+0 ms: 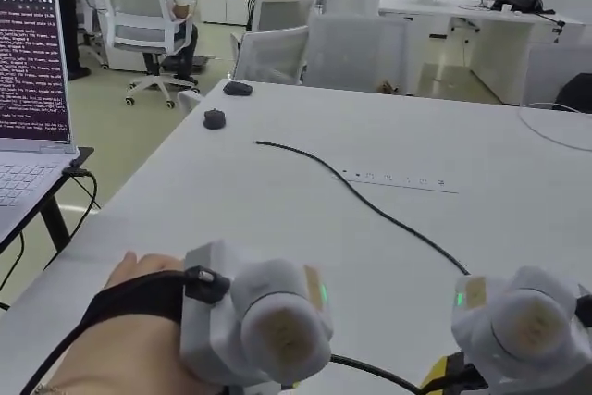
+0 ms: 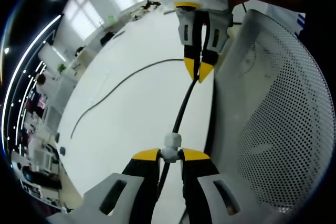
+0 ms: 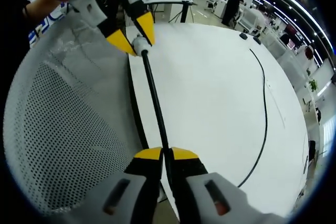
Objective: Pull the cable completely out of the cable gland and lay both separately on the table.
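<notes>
Your left gripper pinches the small white plastic cable gland; at twelve o'clock, your right gripper clamps the black round cable over a white table.

A white table carries a black cable and a dark mouse.
</notes>
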A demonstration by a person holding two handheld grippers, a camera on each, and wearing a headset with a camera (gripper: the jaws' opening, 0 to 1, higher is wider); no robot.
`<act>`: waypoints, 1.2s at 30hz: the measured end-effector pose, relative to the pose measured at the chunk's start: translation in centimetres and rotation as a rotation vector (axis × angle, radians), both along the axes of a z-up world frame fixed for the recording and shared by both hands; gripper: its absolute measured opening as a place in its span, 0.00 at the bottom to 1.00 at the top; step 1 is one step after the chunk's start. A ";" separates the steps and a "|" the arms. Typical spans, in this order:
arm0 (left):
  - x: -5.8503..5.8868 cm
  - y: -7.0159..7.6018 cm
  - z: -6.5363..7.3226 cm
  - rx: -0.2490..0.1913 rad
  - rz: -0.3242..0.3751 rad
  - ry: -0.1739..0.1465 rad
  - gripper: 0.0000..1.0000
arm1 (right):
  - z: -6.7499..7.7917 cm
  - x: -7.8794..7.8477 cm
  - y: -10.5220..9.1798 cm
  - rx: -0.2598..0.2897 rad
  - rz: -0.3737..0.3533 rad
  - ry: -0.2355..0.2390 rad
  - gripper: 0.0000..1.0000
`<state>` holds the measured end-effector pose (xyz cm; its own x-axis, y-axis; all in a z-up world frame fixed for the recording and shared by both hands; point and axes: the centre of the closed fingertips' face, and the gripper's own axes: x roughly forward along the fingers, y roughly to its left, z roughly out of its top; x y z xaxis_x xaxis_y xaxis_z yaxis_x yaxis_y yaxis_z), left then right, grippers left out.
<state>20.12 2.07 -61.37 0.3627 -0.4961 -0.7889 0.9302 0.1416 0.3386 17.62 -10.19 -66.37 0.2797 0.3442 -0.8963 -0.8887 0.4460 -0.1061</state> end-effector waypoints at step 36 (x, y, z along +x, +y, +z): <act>-0.8 -0.2 0.2 0.010 -0.020 -0.023 0.16 | 2.9 0.2 5.4 0.099 0.157 -0.143 0.03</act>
<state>19.34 1.83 -61.16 0.3706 -0.4961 -0.7852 0.9248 0.1193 0.3611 17.78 -4.77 -63.45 0.3376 0.4778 -0.8110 -0.9271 0.3178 -0.1987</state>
